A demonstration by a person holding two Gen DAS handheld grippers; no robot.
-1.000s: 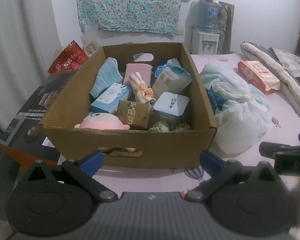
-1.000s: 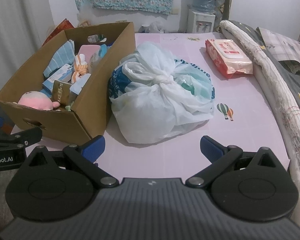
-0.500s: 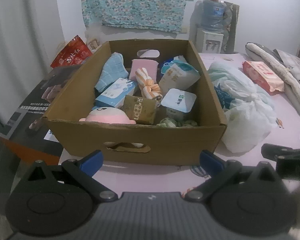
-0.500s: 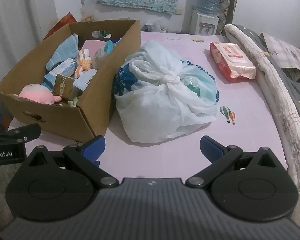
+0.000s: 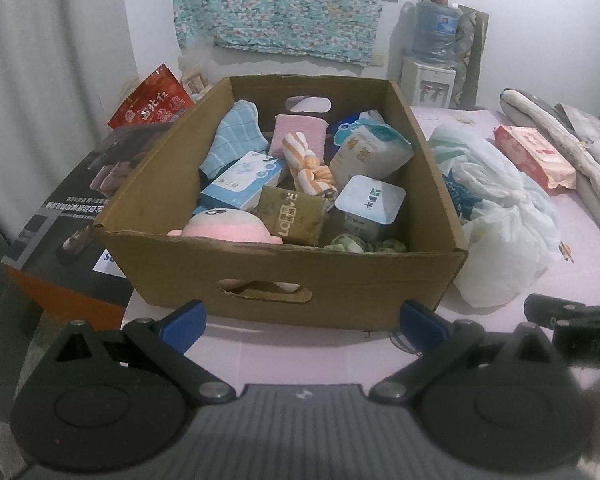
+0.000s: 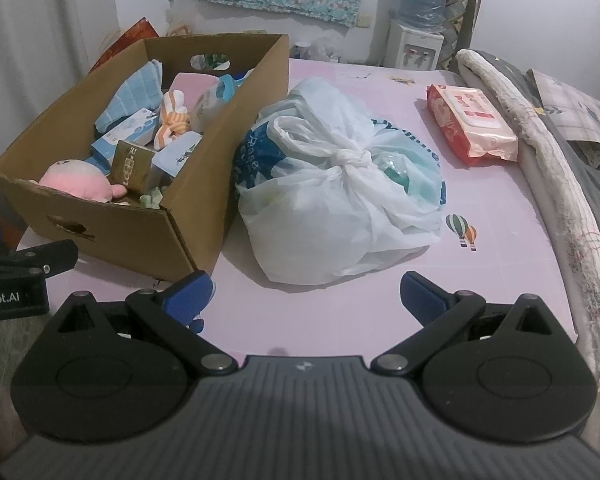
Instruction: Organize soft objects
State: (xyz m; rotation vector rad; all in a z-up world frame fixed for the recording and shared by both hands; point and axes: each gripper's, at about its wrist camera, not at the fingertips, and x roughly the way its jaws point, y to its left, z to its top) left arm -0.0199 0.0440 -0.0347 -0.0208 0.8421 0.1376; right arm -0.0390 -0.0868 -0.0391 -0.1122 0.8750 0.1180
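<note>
While both grippers hang low in front with nothing between their fingers, the left gripper (image 5: 302, 316) faces the near wall of a cardboard box (image 5: 284, 276), its jaws spread wide apart. The right gripper (image 6: 304, 294) faces a knotted white plastic bag (image 6: 340, 200), jaws equally wide apart. The box stands on a pink mat (image 6: 500, 248), the bag just beside its right wall. Inside the box lie a pink plush toy (image 5: 230, 226) at the near left corner, a blue cloth (image 5: 234, 136) against the left wall, a striped orange cloth (image 5: 308, 168) in the middle, and several packets. A pack of wipes (image 6: 470, 122) lies apart on the mat, near a rolled blanket (image 6: 556, 168).
</note>
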